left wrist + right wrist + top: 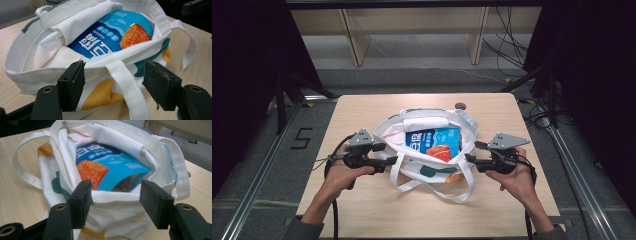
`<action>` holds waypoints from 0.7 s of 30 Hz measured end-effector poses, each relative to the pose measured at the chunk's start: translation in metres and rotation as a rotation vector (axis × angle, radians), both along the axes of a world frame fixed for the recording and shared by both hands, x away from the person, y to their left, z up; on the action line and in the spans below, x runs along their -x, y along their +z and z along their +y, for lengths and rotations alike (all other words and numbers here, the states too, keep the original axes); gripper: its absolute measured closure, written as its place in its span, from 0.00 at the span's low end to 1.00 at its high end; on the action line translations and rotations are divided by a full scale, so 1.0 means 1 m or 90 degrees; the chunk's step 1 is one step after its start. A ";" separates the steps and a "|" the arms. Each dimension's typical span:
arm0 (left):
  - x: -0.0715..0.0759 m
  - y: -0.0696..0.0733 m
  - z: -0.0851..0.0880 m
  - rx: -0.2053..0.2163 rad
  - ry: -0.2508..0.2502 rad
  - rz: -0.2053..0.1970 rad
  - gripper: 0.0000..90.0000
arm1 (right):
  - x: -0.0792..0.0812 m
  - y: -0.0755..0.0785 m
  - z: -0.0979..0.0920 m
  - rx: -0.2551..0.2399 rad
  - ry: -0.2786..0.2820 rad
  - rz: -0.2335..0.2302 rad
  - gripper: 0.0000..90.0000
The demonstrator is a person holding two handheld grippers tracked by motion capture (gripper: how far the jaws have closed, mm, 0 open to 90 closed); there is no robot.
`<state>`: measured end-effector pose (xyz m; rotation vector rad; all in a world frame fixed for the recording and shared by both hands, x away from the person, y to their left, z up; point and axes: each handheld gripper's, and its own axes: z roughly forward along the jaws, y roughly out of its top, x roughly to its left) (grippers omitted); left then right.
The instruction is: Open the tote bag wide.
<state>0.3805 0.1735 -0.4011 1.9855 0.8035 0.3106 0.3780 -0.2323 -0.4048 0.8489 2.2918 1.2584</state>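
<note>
A white tote bag [384, 131] with green and orange print lies at the table's middle, its mouth wide. Inside it lies a blue snack packet [434, 140] with an orange picture, next to a white cloth fold [426, 122]. My left gripper [384, 155] is at the bag's left side and is open. In the left gripper view its jaws straddle the bag's near rim [32, 65] and a strap [125, 85], with the packet [112, 35] just beyond. My right gripper [471, 152] is open at the right side, jaws either side of the rim [120, 207], packet [112, 167] behind.
The wooden table [362, 210] has bare room in front of the bag and at both sides. A strap loop [447, 192] trails toward the front edge. A small dark round thing [460, 105] sits at the far edge. Shelf legs and cables lie beyond.
</note>
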 end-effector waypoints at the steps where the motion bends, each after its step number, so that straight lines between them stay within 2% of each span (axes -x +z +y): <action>1: 0.001 -0.001 0.000 0.003 0.000 -0.001 0.35 | -0.001 -0.001 -0.001 0.004 0.011 -0.010 0.47; 3: 0.004 -0.002 0.001 0.003 -0.001 0.002 0.35 | 0.001 -0.003 -0.002 -0.004 -0.005 -0.013 0.47; 4: 0.006 -0.002 0.001 0.009 -0.001 0.000 0.35 | 0.004 -0.003 -0.005 0.004 -0.004 -0.008 0.46; 9: 0.016 -0.003 -0.001 0.007 0.000 -0.012 0.35 | 0.008 -0.005 -0.007 0.000 -0.003 0.001 0.44; 10: 0.019 -0.003 -0.002 0.010 -0.001 -0.010 0.35 | 0.009 -0.006 -0.007 -0.005 -0.012 -0.010 0.44; 12: 0.026 -0.006 -0.004 0.010 -0.002 -0.018 0.34 | 0.010 -0.006 -0.009 0.004 0.001 0.002 0.43; 14: 0.027 -0.006 -0.005 0.010 -0.007 -0.015 0.34 | 0.011 -0.006 -0.009 0.004 -0.009 -0.008 0.43; 15: 0.029 -0.007 -0.005 0.004 -0.010 -0.020 0.34 | 0.011 -0.007 -0.010 0.002 -0.005 0.000 0.43; 16: 0.032 -0.009 -0.007 0.010 -0.008 -0.017 0.34 | 0.014 -0.009 -0.009 -0.001 -0.012 0.006 0.43; 17: 0.035 -0.010 -0.007 -0.001 -0.006 -0.018 0.33 | 0.013 -0.009 -0.011 0.007 -0.007 -0.008 0.42; 18: 0.038 -0.013 -0.008 -0.004 -0.006 -0.021 0.33 | 0.015 -0.010 -0.010 0.003 -0.009 0.003 0.42; 21: 0.041 -0.017 -0.008 0.008 -0.011 -0.013 0.32 | 0.016 -0.012 -0.011 0.009 0.000 0.003 0.42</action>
